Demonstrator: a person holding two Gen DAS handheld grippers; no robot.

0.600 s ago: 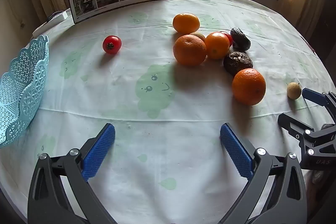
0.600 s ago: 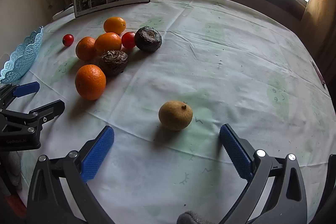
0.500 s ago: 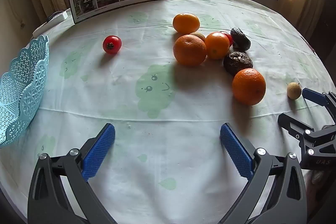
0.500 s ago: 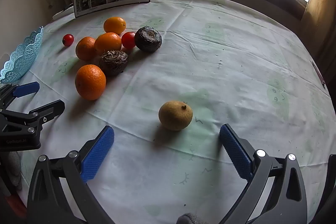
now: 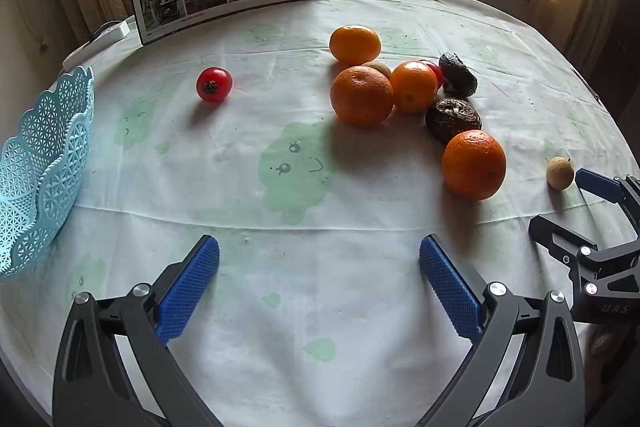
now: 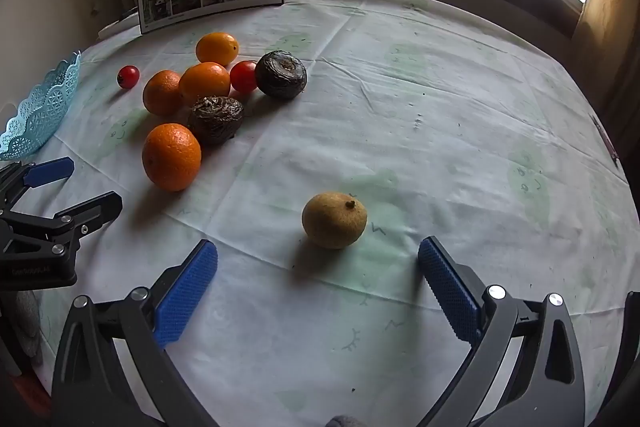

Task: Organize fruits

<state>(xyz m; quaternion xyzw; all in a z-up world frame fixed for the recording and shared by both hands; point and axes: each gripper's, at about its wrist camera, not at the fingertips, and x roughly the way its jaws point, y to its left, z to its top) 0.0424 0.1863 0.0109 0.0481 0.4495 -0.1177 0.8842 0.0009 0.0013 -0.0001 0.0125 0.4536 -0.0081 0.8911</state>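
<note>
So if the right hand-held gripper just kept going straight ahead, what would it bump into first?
Most likely the small tan fruit: it lies on the tablecloth just ahead of the open right hand-held gripper, roughly centred between its fingers, with nothing in between.

Tablecloth [image 5: 280,287]: white, printed with pale green cartoon shapes carrying small dark faces. Basket [image 5: 36,179]: light blue openwork lattice with scalloped rim. Oranges [image 5: 474,165]: bright orange, pitted skin. Cherry tomato [image 5: 214,85]: glossy red. Wrinkled fruits [image 6: 216,120]: dark brown. Small round fruit [image 6: 334,220]: dull tan. Gripper pads [image 6: 186,301]: blue, fine cross-hatch texture, on dark grey frames.
</note>
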